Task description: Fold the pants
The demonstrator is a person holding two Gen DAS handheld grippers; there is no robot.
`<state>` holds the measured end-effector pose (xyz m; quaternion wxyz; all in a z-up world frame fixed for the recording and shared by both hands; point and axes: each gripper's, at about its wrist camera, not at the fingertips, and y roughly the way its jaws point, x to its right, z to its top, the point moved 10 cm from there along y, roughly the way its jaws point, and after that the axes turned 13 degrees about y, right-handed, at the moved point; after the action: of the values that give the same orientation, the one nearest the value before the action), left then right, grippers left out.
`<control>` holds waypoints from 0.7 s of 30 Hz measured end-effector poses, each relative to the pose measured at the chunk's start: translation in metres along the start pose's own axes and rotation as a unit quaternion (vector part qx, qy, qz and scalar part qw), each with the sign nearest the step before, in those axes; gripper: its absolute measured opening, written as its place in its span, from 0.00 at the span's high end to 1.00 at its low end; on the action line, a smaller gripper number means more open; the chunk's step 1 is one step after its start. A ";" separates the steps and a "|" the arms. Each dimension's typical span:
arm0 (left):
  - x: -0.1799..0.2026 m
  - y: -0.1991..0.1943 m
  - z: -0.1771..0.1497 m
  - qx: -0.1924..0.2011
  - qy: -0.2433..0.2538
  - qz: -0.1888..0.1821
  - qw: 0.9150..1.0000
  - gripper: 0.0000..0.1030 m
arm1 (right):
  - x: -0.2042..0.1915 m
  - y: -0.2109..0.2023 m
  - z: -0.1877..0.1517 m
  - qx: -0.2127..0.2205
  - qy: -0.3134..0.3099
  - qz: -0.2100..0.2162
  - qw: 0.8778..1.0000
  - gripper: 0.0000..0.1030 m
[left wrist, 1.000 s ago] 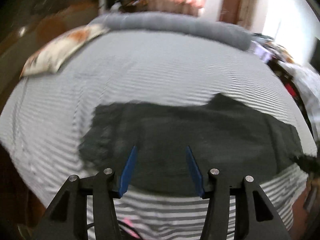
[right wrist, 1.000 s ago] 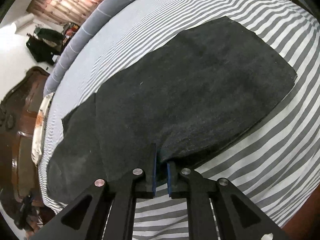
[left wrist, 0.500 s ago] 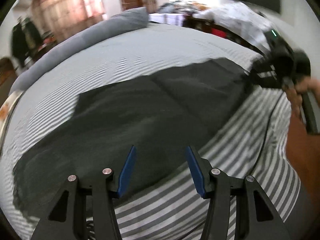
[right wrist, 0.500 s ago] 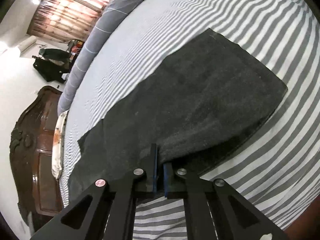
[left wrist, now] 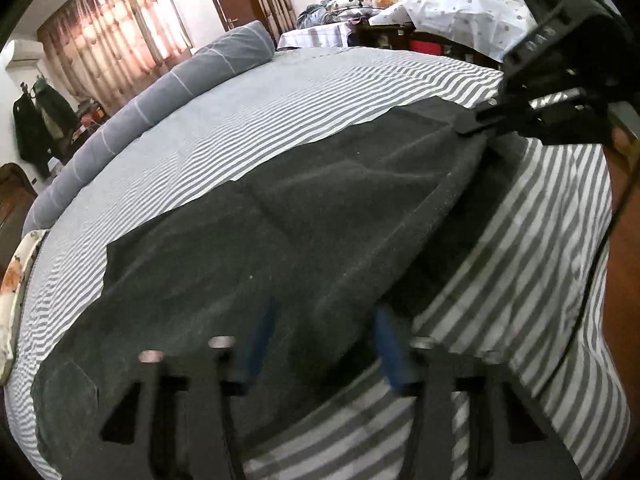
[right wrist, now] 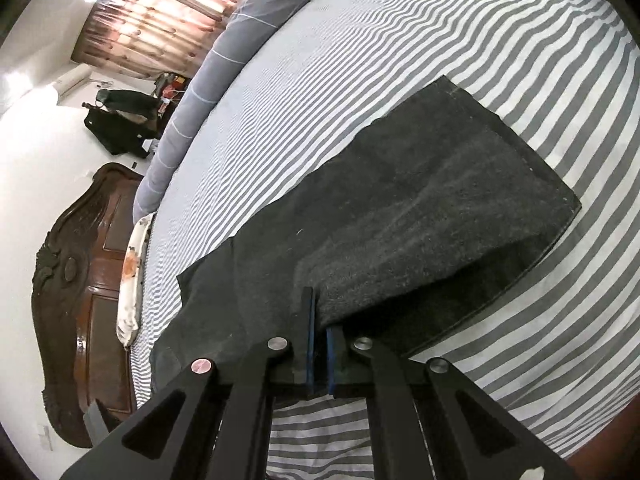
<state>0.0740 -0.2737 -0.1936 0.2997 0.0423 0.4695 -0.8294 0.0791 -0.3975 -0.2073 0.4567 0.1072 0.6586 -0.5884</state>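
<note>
Dark grey pants (left wrist: 280,248) lie spread across a grey-and-white striped bed (left wrist: 320,96). My left gripper (left wrist: 324,344) is open, its blurred blue pads straddling the near edge of the pants. My right gripper (right wrist: 319,344) is shut on the near edge of the pants (right wrist: 420,208) and lifts the upper layer off the layer beneath. In the left wrist view the right gripper (left wrist: 476,120) shows at the far right, pinching that raised edge.
A long grey bolster (left wrist: 160,96) lies along the far side of the bed. A patterned pillow (right wrist: 130,276) sits by the dark wooden headboard (right wrist: 76,292). Cluttered furniture (left wrist: 400,12) stands beyond the bed. The person's arm (left wrist: 624,280) is at the right.
My right gripper has raised the pants edge, opening a gap between the layers. My left gripper has swung right and come down low onto the near edge of the pants.
</note>
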 end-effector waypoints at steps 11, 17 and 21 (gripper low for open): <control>-0.003 0.005 0.006 -0.008 -0.009 -0.031 0.999 0.95 | 0.050 -0.002 0.018 0.026 0.064 -0.006 0.998 0.86; -0.004 0.005 0.005 -0.008 -0.008 -0.032 0.999 0.95 | 0.084 -0.015 0.049 0.057 0.113 -0.011 0.992 0.84; -0.001 0.007 0.005 -0.012 0.000 -0.029 1.000 0.95 | 0.093 -0.015 0.061 0.057 0.133 -0.002 0.989 0.94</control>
<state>0.0801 -0.2804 -0.1959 0.2760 0.0251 0.4808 -0.8319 0.0457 -0.4922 -0.2577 0.3569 0.2089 0.6791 -0.6064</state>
